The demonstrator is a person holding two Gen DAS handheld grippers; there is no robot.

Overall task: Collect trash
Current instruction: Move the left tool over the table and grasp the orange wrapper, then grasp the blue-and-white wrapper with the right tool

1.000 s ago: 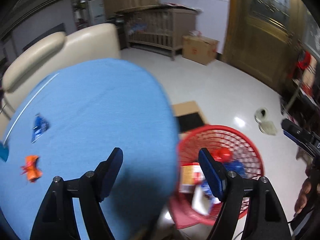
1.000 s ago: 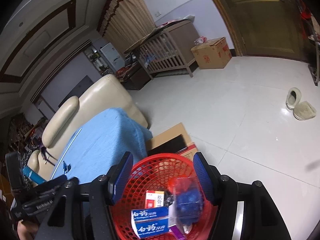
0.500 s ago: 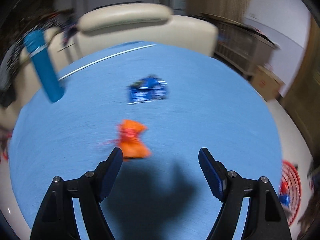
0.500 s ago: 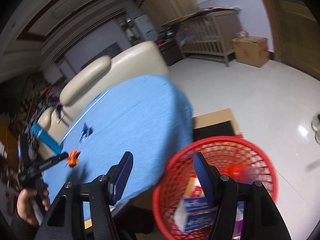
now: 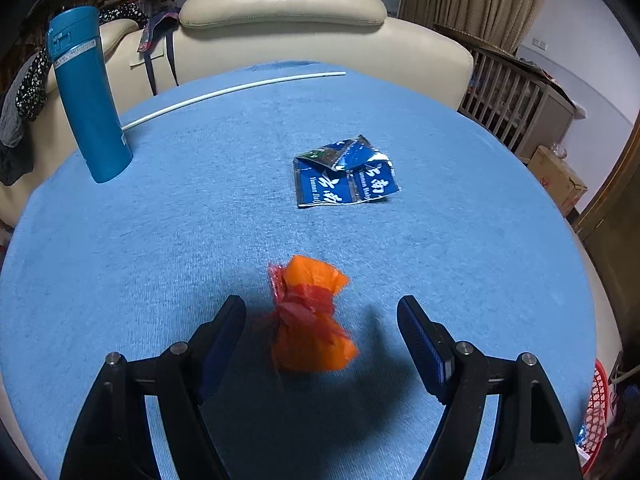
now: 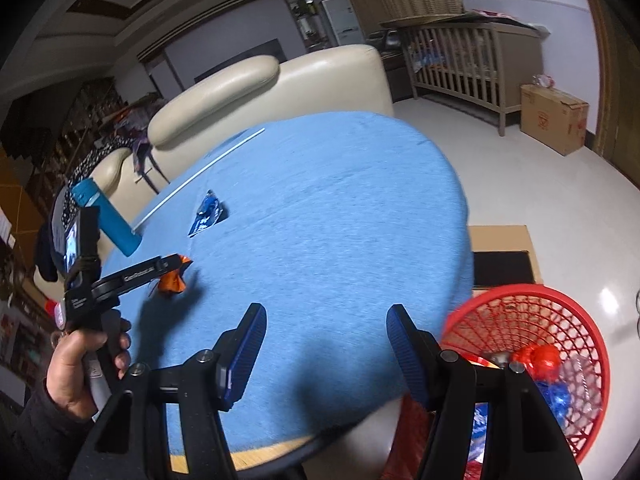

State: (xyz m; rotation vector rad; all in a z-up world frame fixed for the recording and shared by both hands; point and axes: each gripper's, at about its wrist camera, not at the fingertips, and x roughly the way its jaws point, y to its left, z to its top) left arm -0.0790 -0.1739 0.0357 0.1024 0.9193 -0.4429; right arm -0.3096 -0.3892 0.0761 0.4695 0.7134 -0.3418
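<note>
Currently: left gripper spread wide around the orange wrapper, lower centre of frame, on the blue table; jaws should be closed at its knotted waist. Right gripper spread, empty.

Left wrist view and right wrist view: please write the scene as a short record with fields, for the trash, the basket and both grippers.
surface: round table with blue cloth
trash on table: orange wrapper; blue packet
other on table: teal bottle, upright; white rod
left gripper: open, fingers either side of the orange wrapper, not closed on it
right gripper: open, empty, above the table edge
red basket: on the floor beside the table, already holds trash
</note>
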